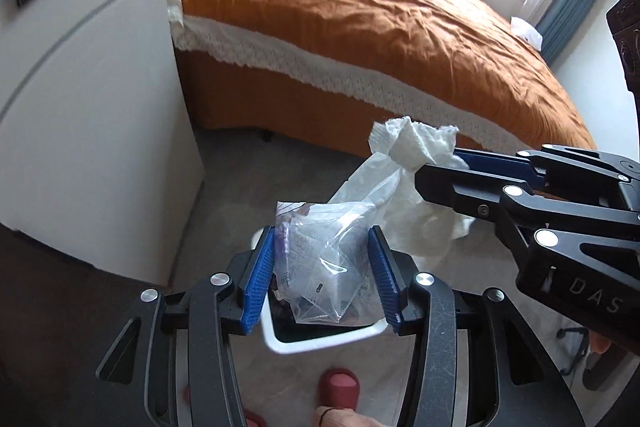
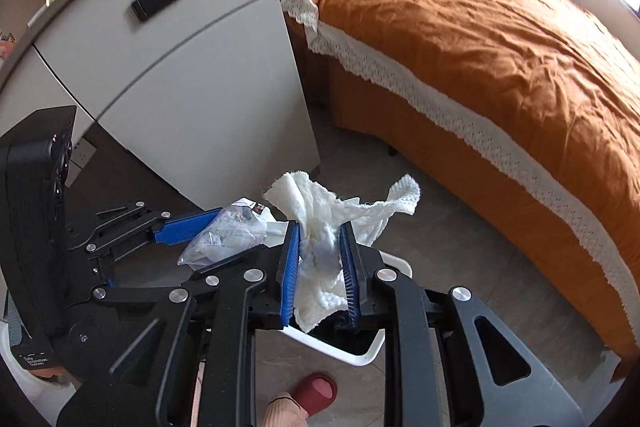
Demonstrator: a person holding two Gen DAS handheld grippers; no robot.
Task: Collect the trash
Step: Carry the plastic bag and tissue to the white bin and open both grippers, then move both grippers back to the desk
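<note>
My left gripper point(image 1: 322, 247) is shut on a crumpled clear plastic bag point(image 1: 324, 267) and holds it right above a white-rimmed trash bin point(image 1: 320, 341) on the floor. My right gripper point(image 2: 320, 243) is shut on a crumpled white paper towel point(image 2: 332, 223), which hangs over the same bin point(image 2: 360, 357). In the left wrist view the right gripper point(image 1: 436, 167) comes in from the right with the towel point(image 1: 404, 183), just behind the bag. In the right wrist view the left gripper point(image 2: 224, 223) holds the bag point(image 2: 224, 239) at the left.
A bed with an orange cover point(image 1: 360, 19) stands ahead and to the right. A white cabinet point(image 1: 88, 99) stands at the left. The floor is grey tile. My feet in red slippers point(image 1: 340, 387) stand just below the bin.
</note>
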